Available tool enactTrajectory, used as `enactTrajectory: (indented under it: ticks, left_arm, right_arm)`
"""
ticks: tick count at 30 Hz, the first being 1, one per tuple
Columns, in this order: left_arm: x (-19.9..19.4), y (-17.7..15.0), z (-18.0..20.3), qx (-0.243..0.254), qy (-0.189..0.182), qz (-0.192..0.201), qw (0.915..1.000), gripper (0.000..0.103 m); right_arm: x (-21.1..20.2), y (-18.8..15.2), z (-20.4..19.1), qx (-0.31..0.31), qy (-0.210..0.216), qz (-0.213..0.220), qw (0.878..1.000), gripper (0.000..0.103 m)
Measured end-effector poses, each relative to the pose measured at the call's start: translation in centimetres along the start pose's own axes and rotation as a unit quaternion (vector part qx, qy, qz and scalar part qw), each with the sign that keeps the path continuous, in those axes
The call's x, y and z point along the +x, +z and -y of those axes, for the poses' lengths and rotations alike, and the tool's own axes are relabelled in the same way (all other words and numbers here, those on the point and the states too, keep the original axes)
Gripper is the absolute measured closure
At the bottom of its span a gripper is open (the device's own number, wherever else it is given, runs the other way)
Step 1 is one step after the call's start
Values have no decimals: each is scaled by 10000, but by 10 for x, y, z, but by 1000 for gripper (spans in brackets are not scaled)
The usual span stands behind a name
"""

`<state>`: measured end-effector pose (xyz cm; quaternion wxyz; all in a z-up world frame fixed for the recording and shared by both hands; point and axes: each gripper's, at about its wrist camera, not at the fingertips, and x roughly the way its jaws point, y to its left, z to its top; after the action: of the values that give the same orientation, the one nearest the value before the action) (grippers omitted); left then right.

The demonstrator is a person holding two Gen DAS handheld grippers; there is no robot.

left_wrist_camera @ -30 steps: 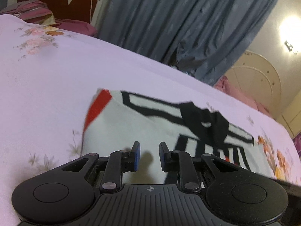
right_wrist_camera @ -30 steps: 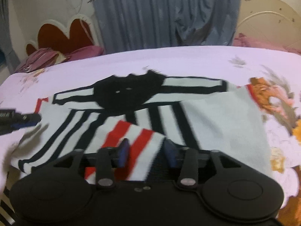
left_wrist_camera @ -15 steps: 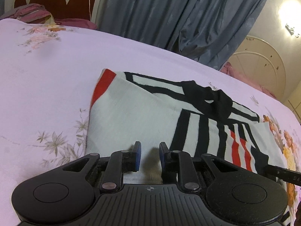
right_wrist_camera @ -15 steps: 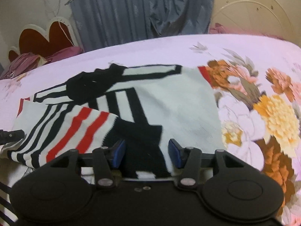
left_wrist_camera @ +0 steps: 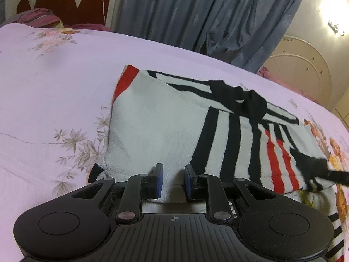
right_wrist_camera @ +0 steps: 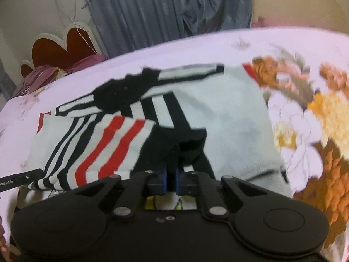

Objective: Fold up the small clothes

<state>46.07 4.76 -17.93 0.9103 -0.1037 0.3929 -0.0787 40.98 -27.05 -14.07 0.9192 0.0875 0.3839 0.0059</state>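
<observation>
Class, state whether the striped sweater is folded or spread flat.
Partly folded: the striped sweater has its red-striped sleeve laid across its body.

- "Robot.AI", white letters, partly cut off by the picture's left edge, on the black bar (right_wrist_camera: 20, 178) that reaches in over the bed's near left edge, seen in the right wrist view.
- No other text can be read.

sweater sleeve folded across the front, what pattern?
The sleeve has white with black and red stripes and a black cuff; the right wrist view shows it best.
</observation>
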Motion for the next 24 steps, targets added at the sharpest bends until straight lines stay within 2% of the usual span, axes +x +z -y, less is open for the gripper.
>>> enactTrajectory:
  ticks: [2, 4, 5, 6, 9, 11, 15, 20, 24]
  left_arm:
    - [1, -2, 2, 58, -27, 24, 10000, 83]
    - [6, -6, 2, 112, 16, 4, 9999, 83]
    - [6, -7, 2, 124, 21, 38, 9999, 83]
    - [6, -7, 2, 144, 38, 35, 9999, 83]
    - [-2, -4, 6, 126, 77, -2, 9999, 83]
    - [-12, -4, 8, 38, -30, 13, 10000, 83]
    - [-30, -16, 27, 84, -331, -53, 9994, 83]
    - [-32, -47, 66, 381, -698, -439, 9959, 83]
    - [-40, -73, 80, 730, -656, -553, 9936, 83]
  right_arm:
    - [-9, 3, -4, -173, -149, 290, 9993, 96]
    - [7, 1, 1, -172, -282, -27, 9994, 96]
    - [20, -2, 6, -83, -261, -375, 9989, 95]
    - [22, -4, 7, -100, -250, -369, 9990, 95]
    - [12, -2, 6, -123, -332, -217, 9991, 78]
    - [1, 1, 10, -37, -283, -119, 9995, 78]
    - [-20, -5, 3, -27, 87, -62, 9999, 78]
    - [-22, -34, -43, -547, 803, -474, 9941, 78]
    - [-27, -60, -60, -1013, 955, -679, 9879, 79]
